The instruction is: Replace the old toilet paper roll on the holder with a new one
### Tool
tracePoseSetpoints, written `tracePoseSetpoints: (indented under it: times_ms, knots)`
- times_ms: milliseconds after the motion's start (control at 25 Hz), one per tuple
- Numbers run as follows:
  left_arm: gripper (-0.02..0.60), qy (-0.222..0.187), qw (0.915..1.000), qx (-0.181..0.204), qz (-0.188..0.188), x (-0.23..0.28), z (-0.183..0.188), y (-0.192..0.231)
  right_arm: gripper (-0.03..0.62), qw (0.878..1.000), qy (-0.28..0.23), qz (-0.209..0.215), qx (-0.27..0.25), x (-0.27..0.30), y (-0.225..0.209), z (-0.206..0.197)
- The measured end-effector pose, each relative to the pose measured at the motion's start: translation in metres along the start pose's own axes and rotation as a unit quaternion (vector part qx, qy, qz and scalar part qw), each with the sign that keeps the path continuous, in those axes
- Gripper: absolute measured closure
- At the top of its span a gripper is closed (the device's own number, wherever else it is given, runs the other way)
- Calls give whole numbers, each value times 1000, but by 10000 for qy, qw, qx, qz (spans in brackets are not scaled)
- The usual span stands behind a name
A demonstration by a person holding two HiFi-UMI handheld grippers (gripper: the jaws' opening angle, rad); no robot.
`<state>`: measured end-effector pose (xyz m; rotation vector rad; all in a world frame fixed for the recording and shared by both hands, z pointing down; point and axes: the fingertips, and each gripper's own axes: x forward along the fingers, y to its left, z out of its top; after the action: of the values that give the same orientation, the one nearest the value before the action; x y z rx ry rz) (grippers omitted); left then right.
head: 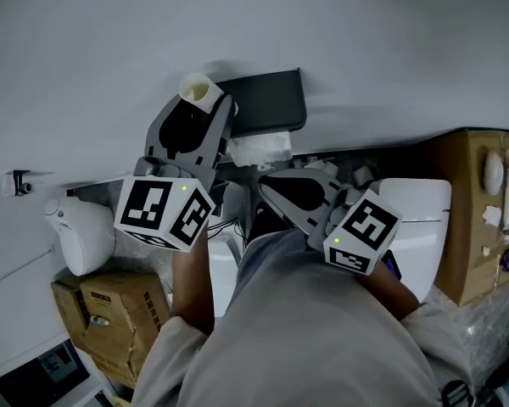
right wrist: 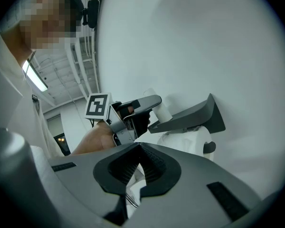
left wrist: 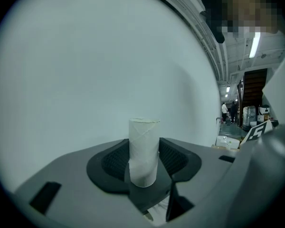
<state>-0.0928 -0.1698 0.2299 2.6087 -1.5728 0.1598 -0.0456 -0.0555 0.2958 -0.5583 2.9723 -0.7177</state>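
Observation:
My left gripper [head: 199, 102] is shut on an empty cardboard tube [head: 197, 89], held up against the white wall just left of the dark grey paper holder [head: 267, 100]. In the left gripper view the tube [left wrist: 143, 148] stands upright between the two ribbed pads [left wrist: 115, 161]. A white toilet paper roll [head: 260, 148] sits under the holder's lid. My right gripper [head: 270, 186] is lower and to the right, shut with nothing in it. The right gripper view looks over its closed jaws at the left gripper [right wrist: 133, 109], the holder [right wrist: 192, 117] and the roll [right wrist: 192, 144].
A white toilet [head: 417, 212] stands at the lower right beside a brown cardboard box [head: 483, 219]. More cardboard boxes [head: 110, 312] and a white rounded device [head: 81, 234] are at the lower left. The person's shirt fills the bottom of the head view.

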Motion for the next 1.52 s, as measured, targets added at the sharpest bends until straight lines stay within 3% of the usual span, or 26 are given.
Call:
tracePoseSetpoints:
  times_ms: [320, 1080, 1240, 1520]
  knots:
    - [380, -215, 9985, -513, -9, -6, 5, 6, 577, 9998, -72, -161, -76, -4, -15, 13]
    - [327, -252, 9976, -610, -219, -14, -4, 5, 577, 9985, -103, -475, -252, -6, -37, 30]
    - [327, -414, 9964, -710, -218, -22, -9, 8, 577, 9975, -83, -562, -428, -9, -44, 37]
    - [328, -849, 9902, -1061, 308, -57, -11, 27, 577, 9948, 1, -754, -682, -21, -52, 44]
